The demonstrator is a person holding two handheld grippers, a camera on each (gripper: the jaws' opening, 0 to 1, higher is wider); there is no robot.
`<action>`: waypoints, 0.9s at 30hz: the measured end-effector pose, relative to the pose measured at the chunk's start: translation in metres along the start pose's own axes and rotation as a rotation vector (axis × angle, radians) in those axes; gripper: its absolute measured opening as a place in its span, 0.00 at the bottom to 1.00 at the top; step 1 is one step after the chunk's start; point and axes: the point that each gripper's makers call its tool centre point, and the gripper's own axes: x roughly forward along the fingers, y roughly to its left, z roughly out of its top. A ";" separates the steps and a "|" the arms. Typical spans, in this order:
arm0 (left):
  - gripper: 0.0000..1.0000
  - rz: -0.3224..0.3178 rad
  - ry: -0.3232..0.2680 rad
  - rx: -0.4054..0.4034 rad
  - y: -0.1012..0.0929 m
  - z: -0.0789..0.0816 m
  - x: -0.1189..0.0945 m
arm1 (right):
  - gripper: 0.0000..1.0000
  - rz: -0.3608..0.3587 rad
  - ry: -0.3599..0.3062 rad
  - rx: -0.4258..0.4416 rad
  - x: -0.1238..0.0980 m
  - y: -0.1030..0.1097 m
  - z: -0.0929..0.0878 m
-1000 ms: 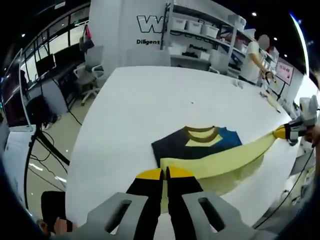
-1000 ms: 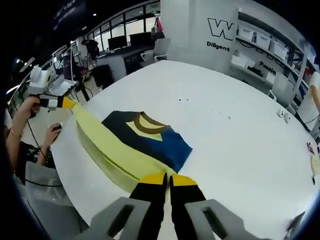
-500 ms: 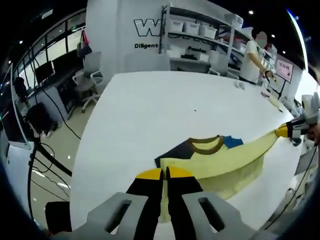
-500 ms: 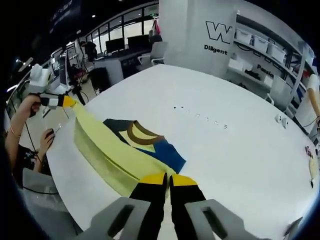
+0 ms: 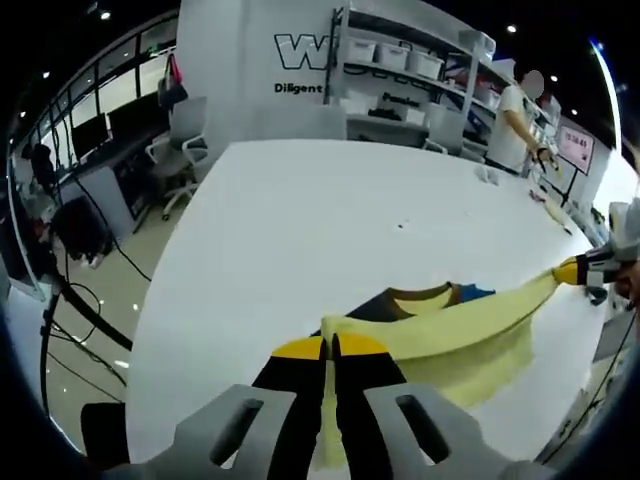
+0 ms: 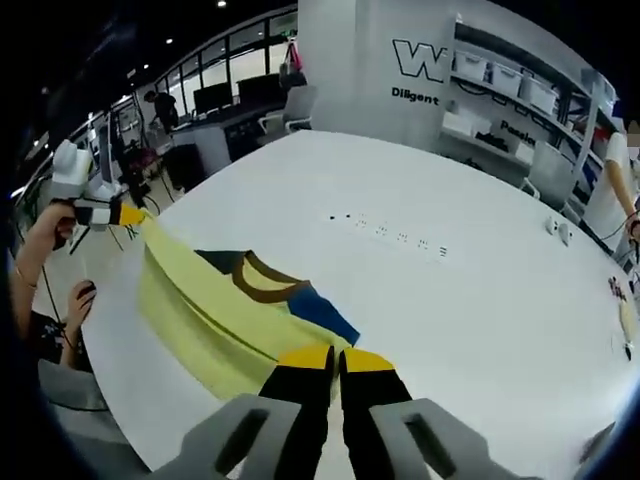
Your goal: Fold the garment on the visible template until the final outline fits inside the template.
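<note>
Yellow hem of the garment hangs taut between my left gripper and right gripper, both clamped on it, collar lying beyond.

A white wall sign with a large letter stands at the far side. Right of it, shelves hold white bins. An office chair sits far left, beside desks with monitors. A person stands far right.
</note>
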 end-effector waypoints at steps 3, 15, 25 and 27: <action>0.01 -0.001 0.014 -0.016 0.003 0.001 0.016 | 0.00 0.008 0.018 0.043 0.016 -0.004 -0.009; 0.01 -0.004 0.070 -0.019 0.016 -0.007 0.062 | 0.00 0.037 0.046 0.101 0.053 -0.013 -0.015; 0.01 -0.005 0.123 -0.050 0.025 -0.021 0.085 | 0.00 0.062 0.067 0.143 0.082 -0.018 -0.020; 0.01 -0.005 0.128 -0.058 0.025 -0.024 0.089 | 0.00 0.065 0.071 0.151 0.088 -0.020 -0.023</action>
